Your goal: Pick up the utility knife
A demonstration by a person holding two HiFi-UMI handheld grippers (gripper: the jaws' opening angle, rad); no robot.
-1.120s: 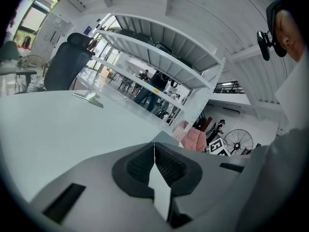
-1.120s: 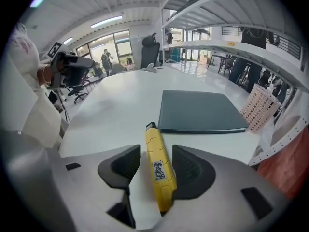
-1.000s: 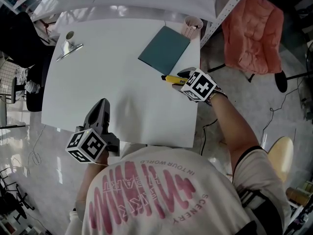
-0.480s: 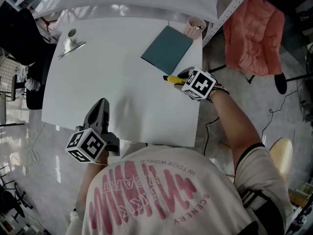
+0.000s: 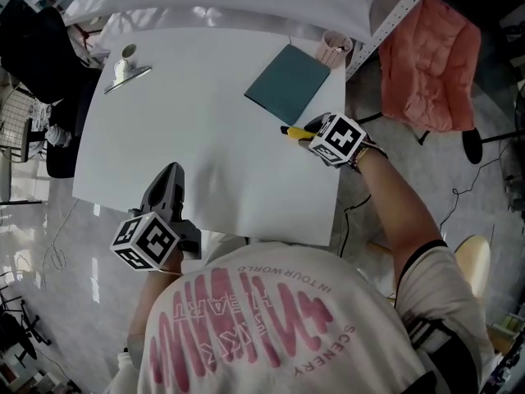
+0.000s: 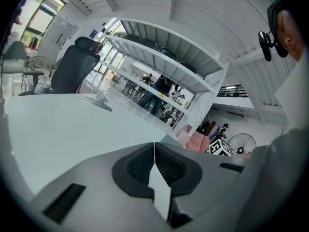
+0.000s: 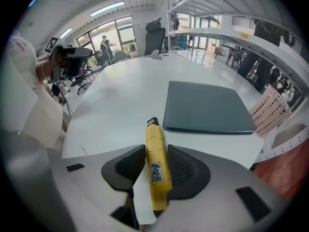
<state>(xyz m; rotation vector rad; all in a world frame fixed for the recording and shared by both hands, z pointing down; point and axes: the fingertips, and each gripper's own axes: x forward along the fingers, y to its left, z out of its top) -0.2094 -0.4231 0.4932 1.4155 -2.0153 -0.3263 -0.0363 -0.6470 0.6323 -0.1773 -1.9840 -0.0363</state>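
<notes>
At the near edge of the table (image 5: 197, 113), the left gripper (image 5: 171, 173) hung idle. Its jaws were pressed together with nothing between them, well apart from the action.

Further out, by the table's right edge, it was all happening. The right gripper (image 5: 310, 132) pointed steeply down over the utility knife (image 7: 155, 149), and its jaws had just been closing. They were drawn in to the width of the handle, the yellow body running lengthwise between them, and both pads looked to be against its sides. The grip seemed to be on. The knife's dark tip pointed toward the teal notebook (image 7: 205, 108) and sat just beside its near edge. Whether the knife had left the tabletop yet could not be told.

So this read as the grasping step, with the pick-up itself not yet done. The next move called for a firm squeeze on that smooth handle, then a clean lift straight up, keeping the tip clear of the notebook's edge so nothing got dragged along.

Beyond the notebook, a pink basket (image 5: 336, 46) stood at the far right corner. A metal clip (image 5: 127, 68) lay away at the far left, out of play.
</notes>
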